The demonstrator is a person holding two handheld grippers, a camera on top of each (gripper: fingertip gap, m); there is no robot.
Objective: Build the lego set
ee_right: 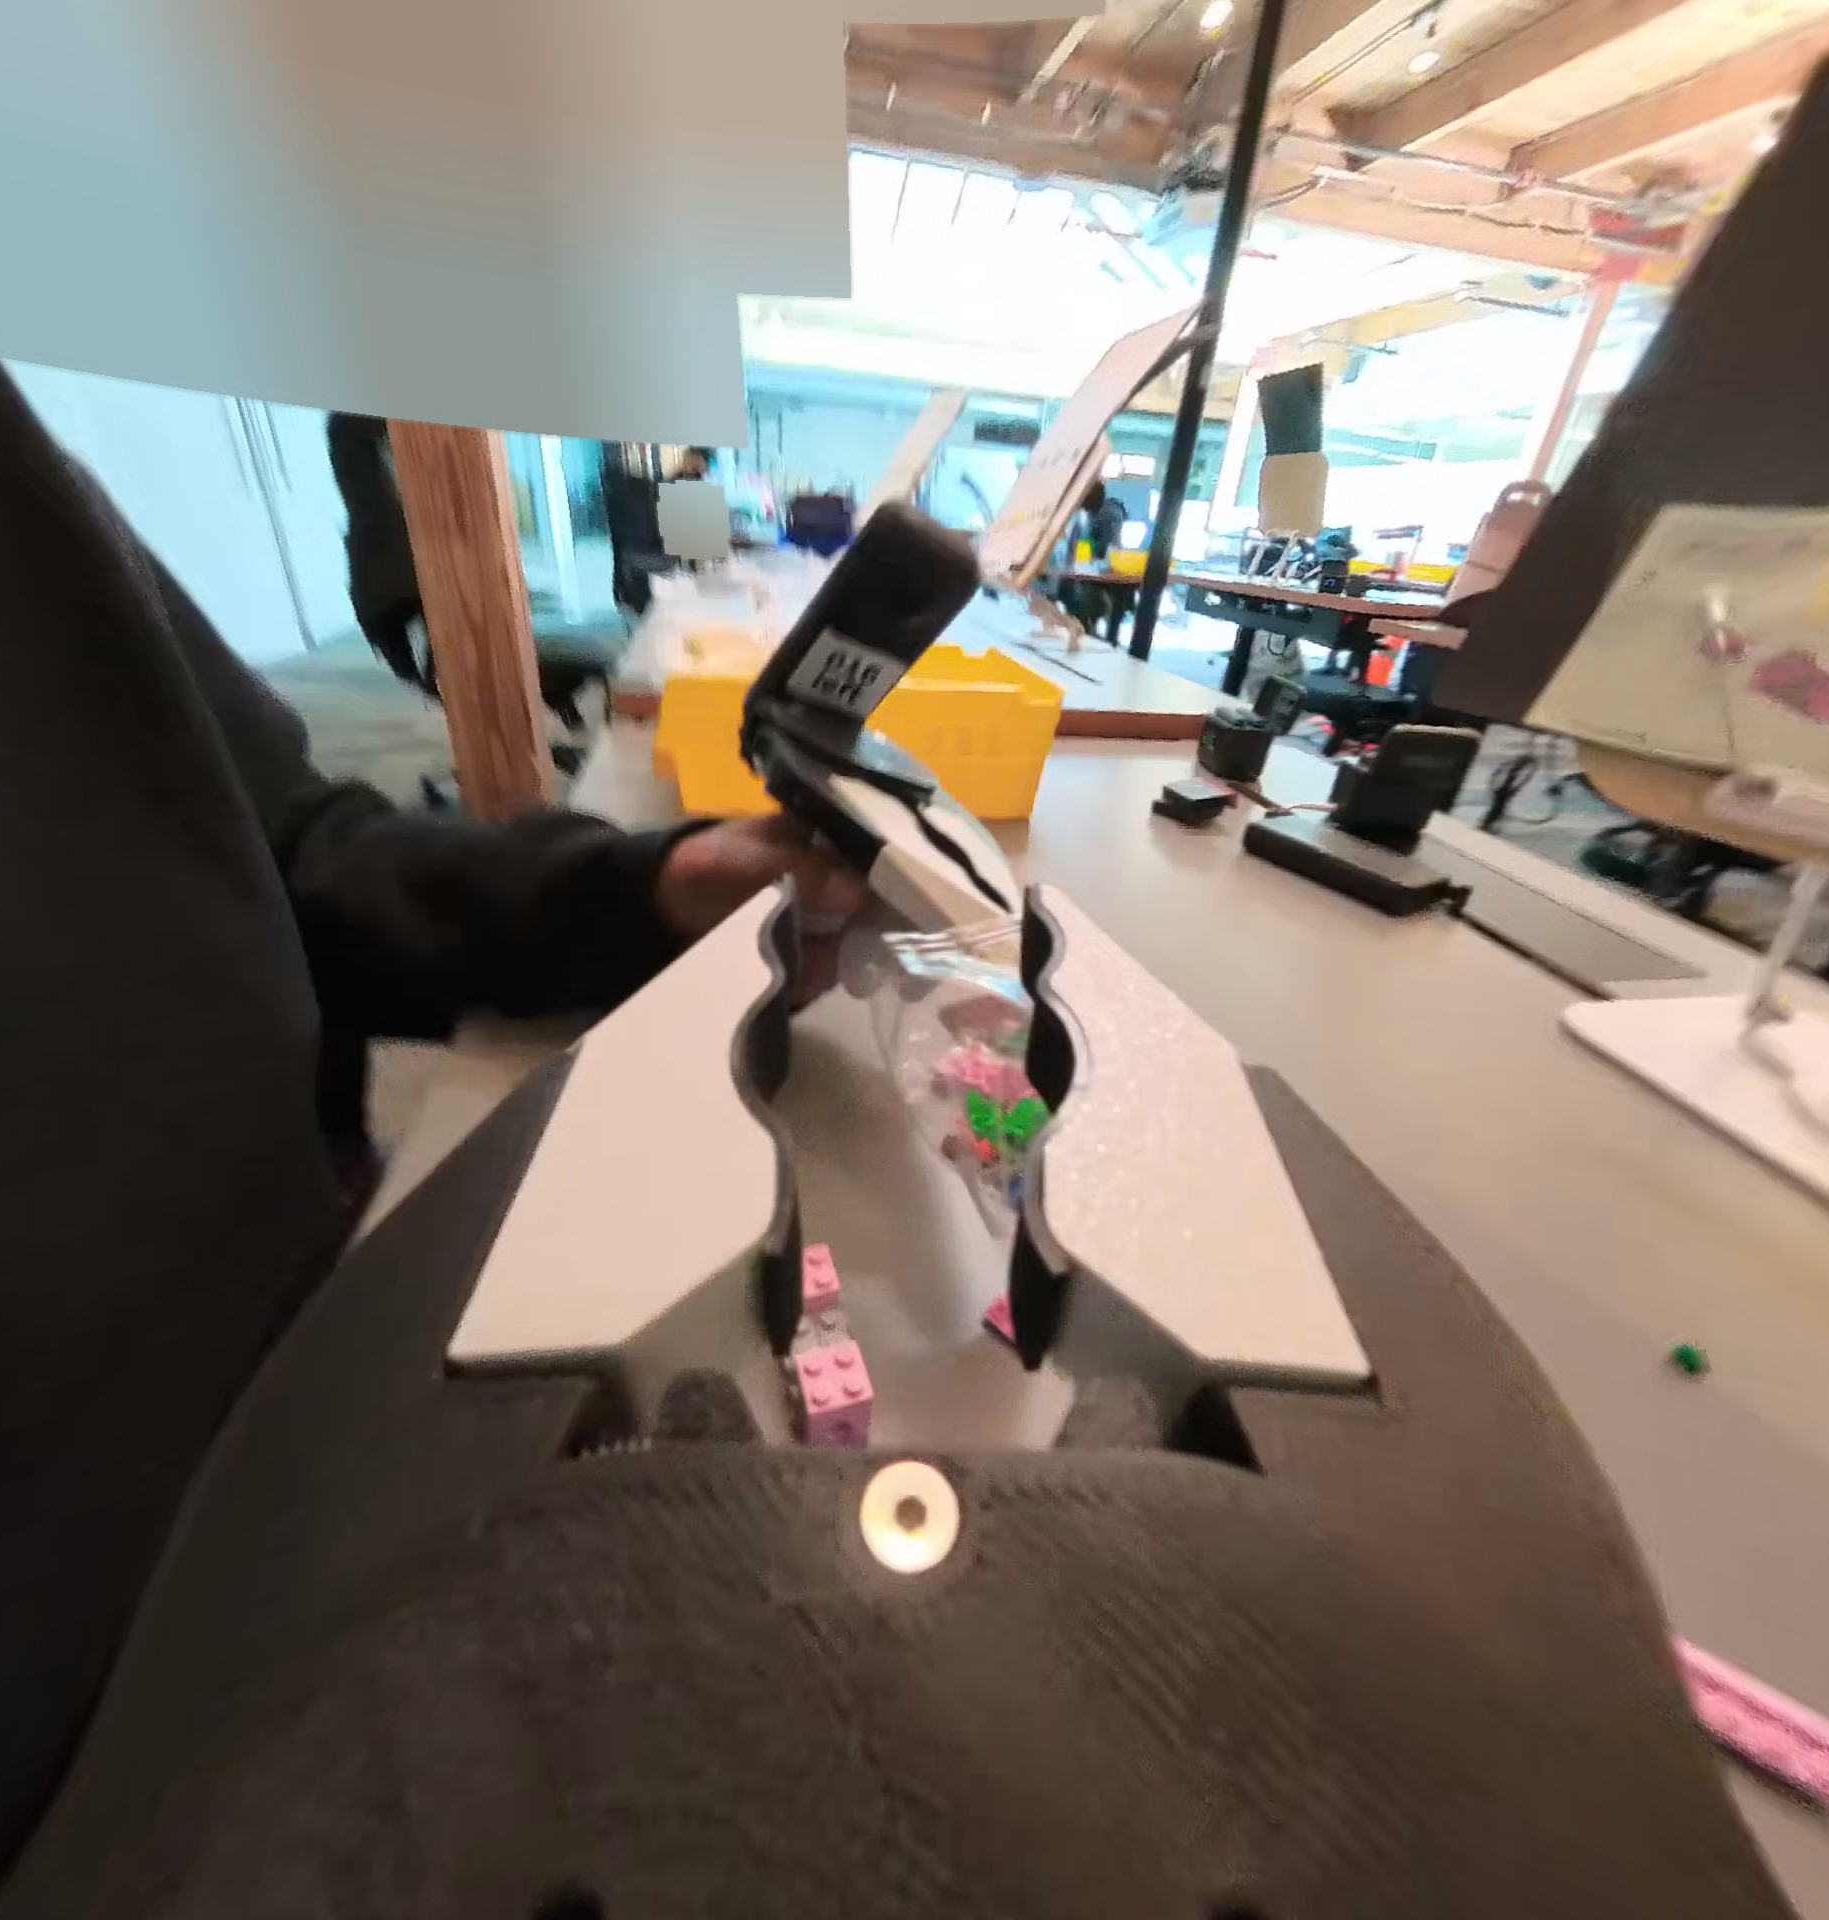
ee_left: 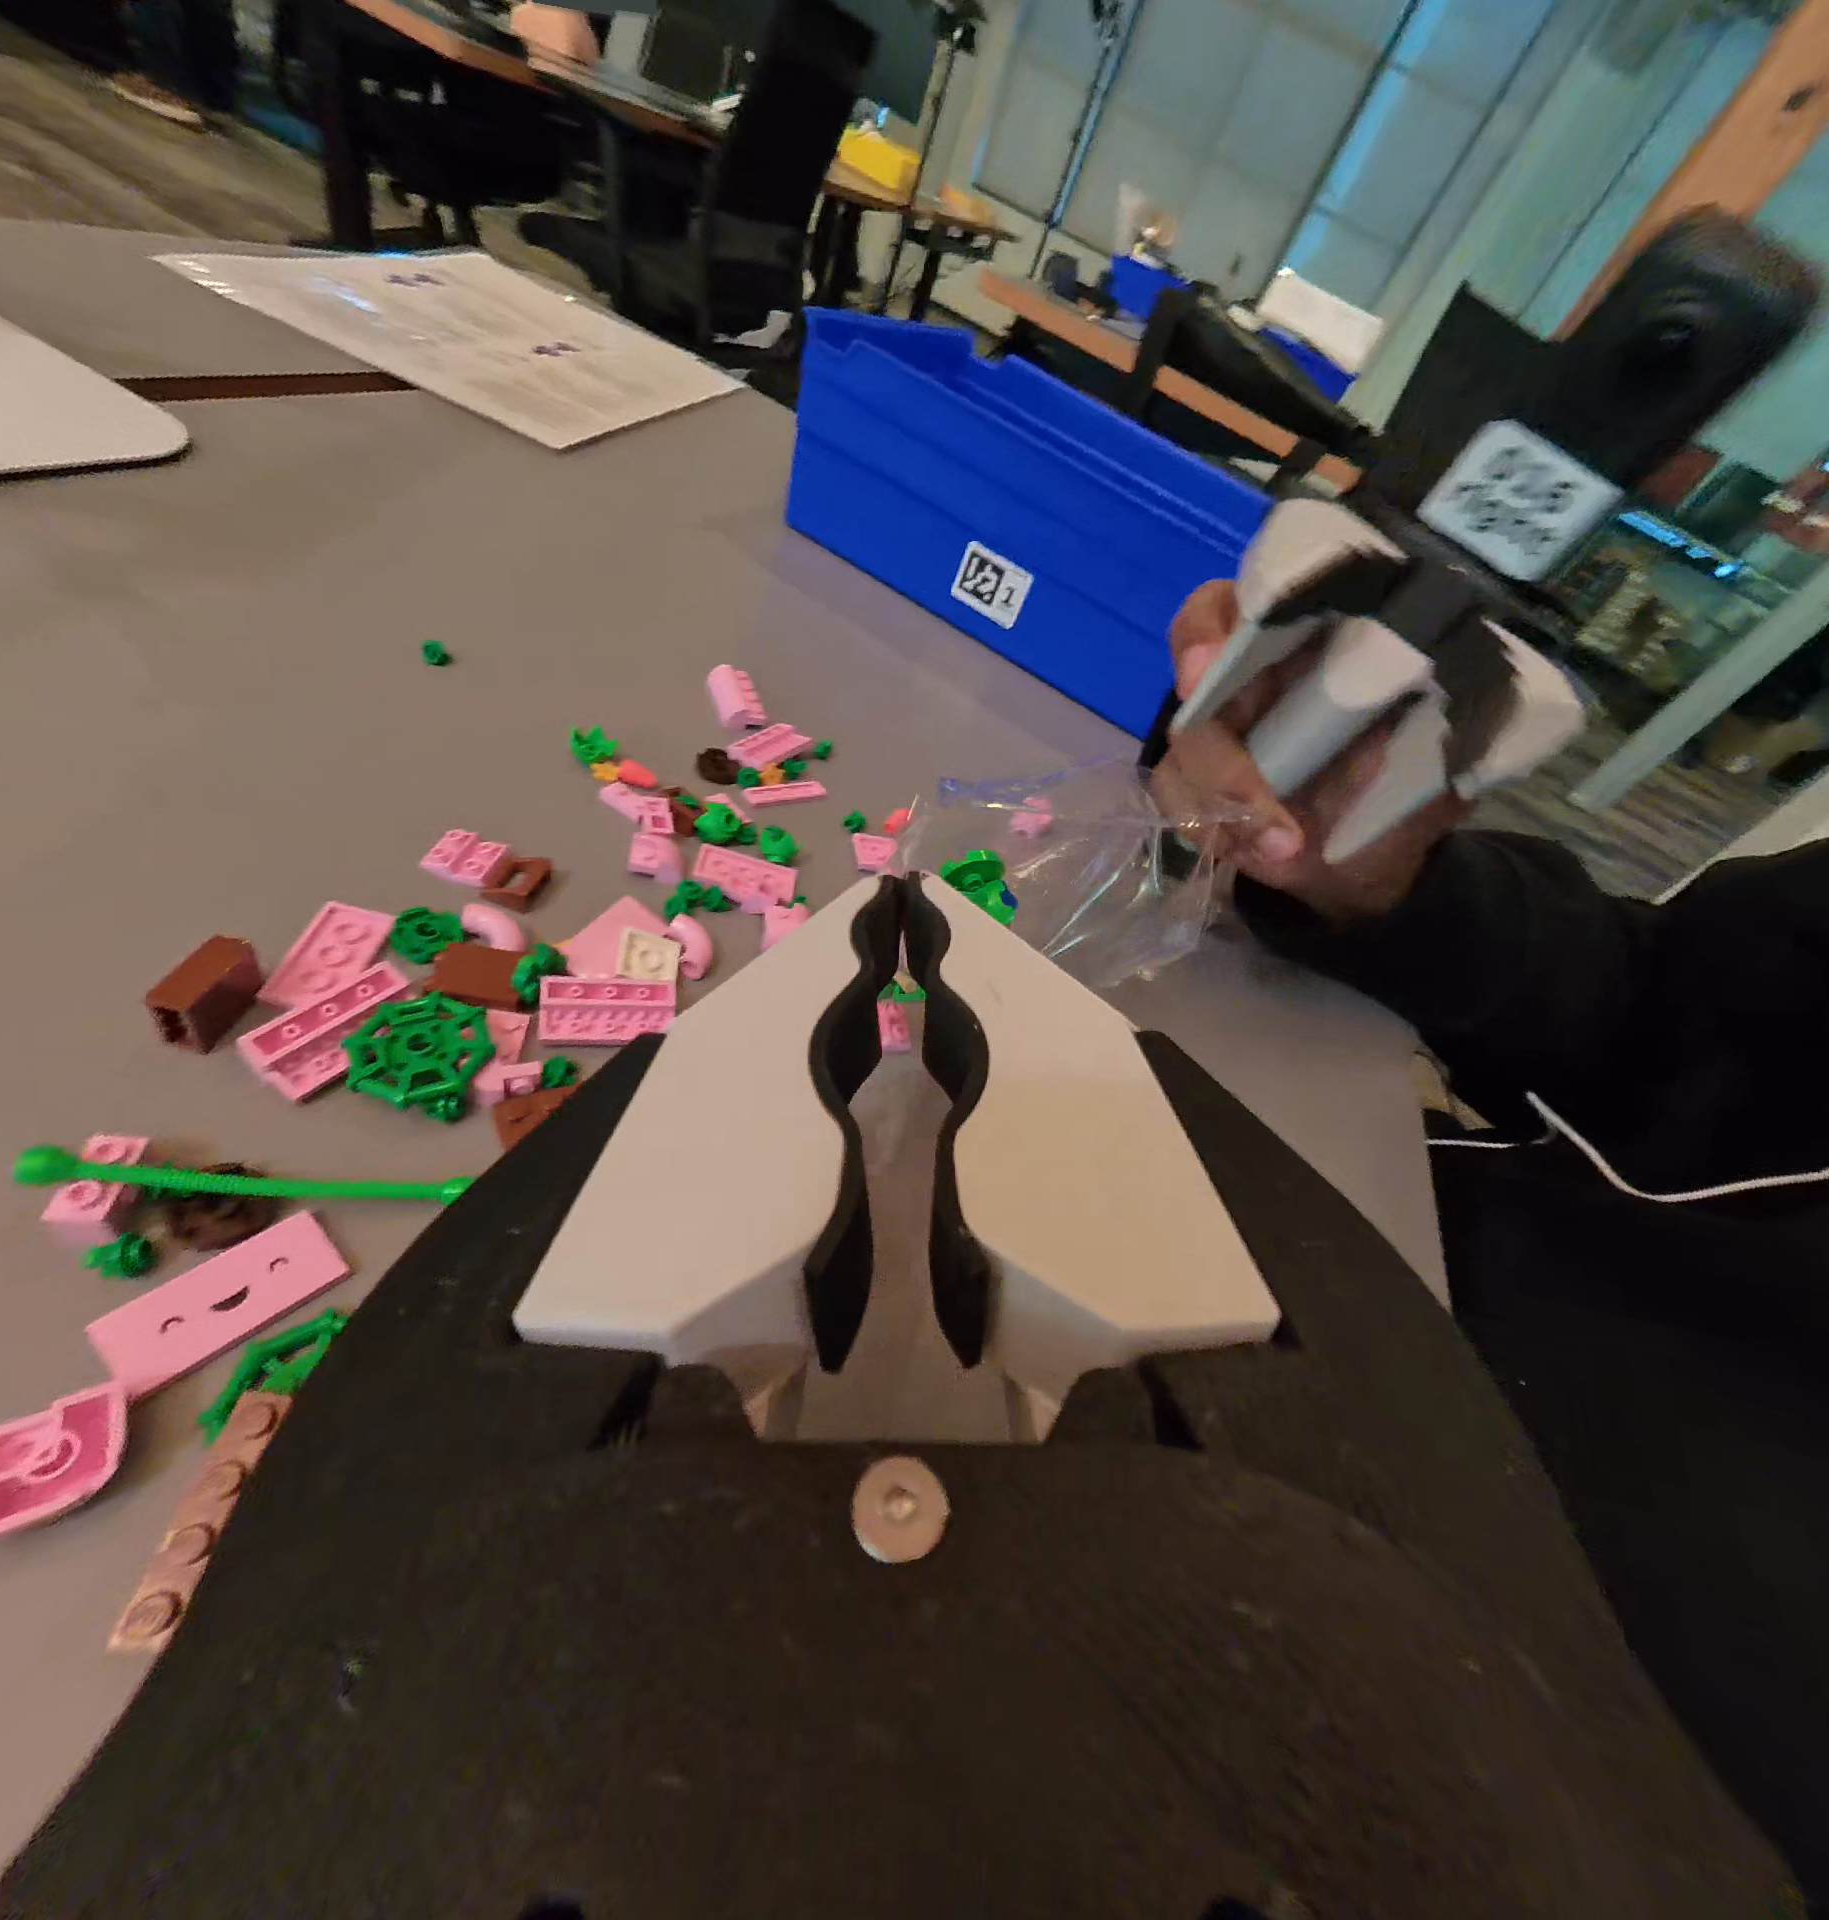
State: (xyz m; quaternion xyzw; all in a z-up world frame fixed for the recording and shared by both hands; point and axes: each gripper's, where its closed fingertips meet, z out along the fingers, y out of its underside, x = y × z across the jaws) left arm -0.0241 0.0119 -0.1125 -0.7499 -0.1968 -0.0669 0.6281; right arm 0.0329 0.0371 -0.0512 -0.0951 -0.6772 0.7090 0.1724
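My left gripper (ee_left: 905,883) is shut, and its tips pinch the edge of a clear plastic bag (ee_left: 1086,883) holding a few green and pink bricks (ee_left: 977,868). In the right wrist view the left gripper (ee_right: 1003,899) meets the top edge of the bag (ee_right: 951,1039). My right gripper (ee_right: 910,909) is open. The bag hangs between its pads, which do not press on it. The right gripper also shows in the left wrist view (ee_left: 1294,769), with the person's hand at the bag's twisted end. Loose pink, green and brown bricks (ee_left: 577,935) lie on the grey table (ee_left: 266,623).
A blue bin (ee_left: 993,499) stands behind the bag and a printed sheet (ee_left: 453,332) lies at the back left. A yellow bin (ee_right: 972,727), black devices (ee_right: 1346,862) and a white stand base (ee_right: 1720,1070) sit on the table. The person's dark sleeve (ee_right: 422,914) crosses at the left. The gap from one gripper's tips to the other's is roughly 9 cm.
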